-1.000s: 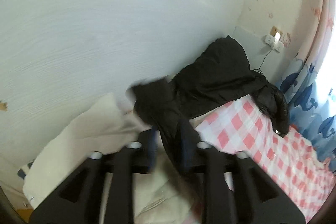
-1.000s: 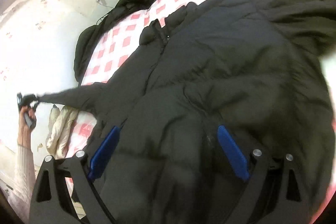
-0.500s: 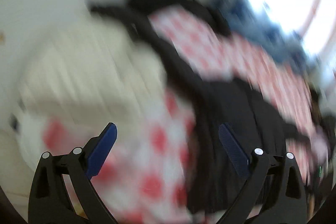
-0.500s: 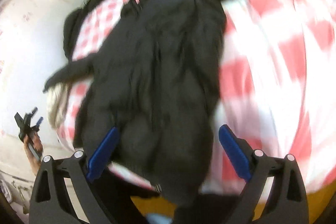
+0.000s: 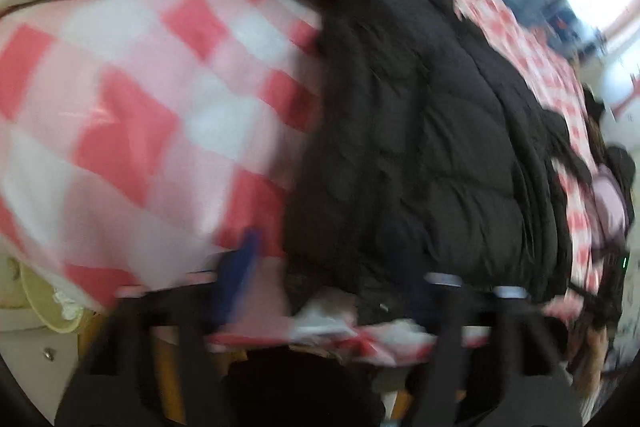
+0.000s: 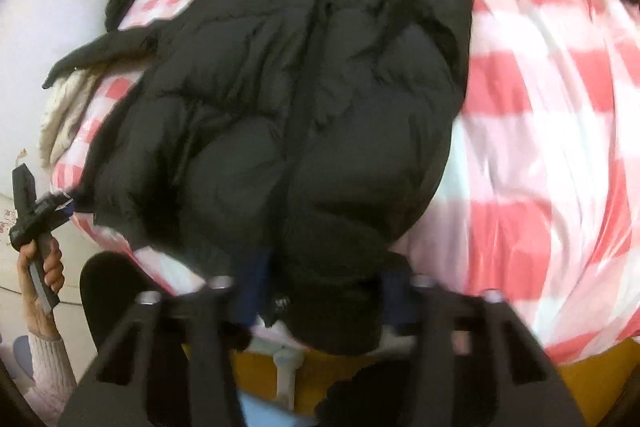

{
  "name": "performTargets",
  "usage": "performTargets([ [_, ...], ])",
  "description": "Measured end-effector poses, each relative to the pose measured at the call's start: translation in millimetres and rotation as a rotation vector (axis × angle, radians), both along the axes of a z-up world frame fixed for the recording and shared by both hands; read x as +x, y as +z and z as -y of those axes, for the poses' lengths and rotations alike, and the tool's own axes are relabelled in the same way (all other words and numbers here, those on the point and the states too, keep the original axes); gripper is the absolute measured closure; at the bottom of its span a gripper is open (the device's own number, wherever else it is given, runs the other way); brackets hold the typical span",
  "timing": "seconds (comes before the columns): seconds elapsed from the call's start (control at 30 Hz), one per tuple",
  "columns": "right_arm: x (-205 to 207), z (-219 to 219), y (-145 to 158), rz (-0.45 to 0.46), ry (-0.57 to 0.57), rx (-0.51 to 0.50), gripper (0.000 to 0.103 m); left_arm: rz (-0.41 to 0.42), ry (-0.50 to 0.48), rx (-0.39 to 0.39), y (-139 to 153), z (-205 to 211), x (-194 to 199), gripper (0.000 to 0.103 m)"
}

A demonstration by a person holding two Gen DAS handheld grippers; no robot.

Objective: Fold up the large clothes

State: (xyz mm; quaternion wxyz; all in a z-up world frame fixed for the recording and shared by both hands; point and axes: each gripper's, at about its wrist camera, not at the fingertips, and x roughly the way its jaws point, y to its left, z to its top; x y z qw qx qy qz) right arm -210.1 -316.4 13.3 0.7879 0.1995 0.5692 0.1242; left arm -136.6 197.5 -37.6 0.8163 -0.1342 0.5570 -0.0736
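Jaws closing, motion-blurred, at black jacket hem

A: In the left wrist view the whole picture is smeared. The left claw is closing, yet its blue pads dissolve into streaks, so whether the black jacket hem is pinched cannot be told.

B: And the right claw?

A: Closing too, with the jacket's bottom edge bulging between its fingers and covering the pads. The checked bedcover blurs away to the right, and the sleeve is cut by the picture's edge.
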Motion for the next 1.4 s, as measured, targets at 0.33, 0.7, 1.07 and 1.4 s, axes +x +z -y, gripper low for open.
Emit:
performTargets([
  [0.33, -33.5, 77.7, 99.9, 0.318, -0.192, 0.234, 0.084, 0.112, -0.066, -0.25, 64.2, 1.6, -20.7, 0.098],
  [0.7, -91.5, 142.9, 19.0, 0.013, -0.324, 0.016, 0.057, -0.041, -0.047, 0.15, 27.4, -29.8, -28.6, 0.075],
  [1.07, 30.6, 58.9, -13.6, -0.067, -0.015, -0.052, 0.024, -0.067, -0.254, 0.106, 3.0, 84.1, 37.0, 0.039],
  [1.4, 47.9, 264.8, 73.9, 0.37, -0.454, 0.258, 0.007, 0.334, -0.098, 0.1, 80.9, 157.6, 97.4, 0.015],
])
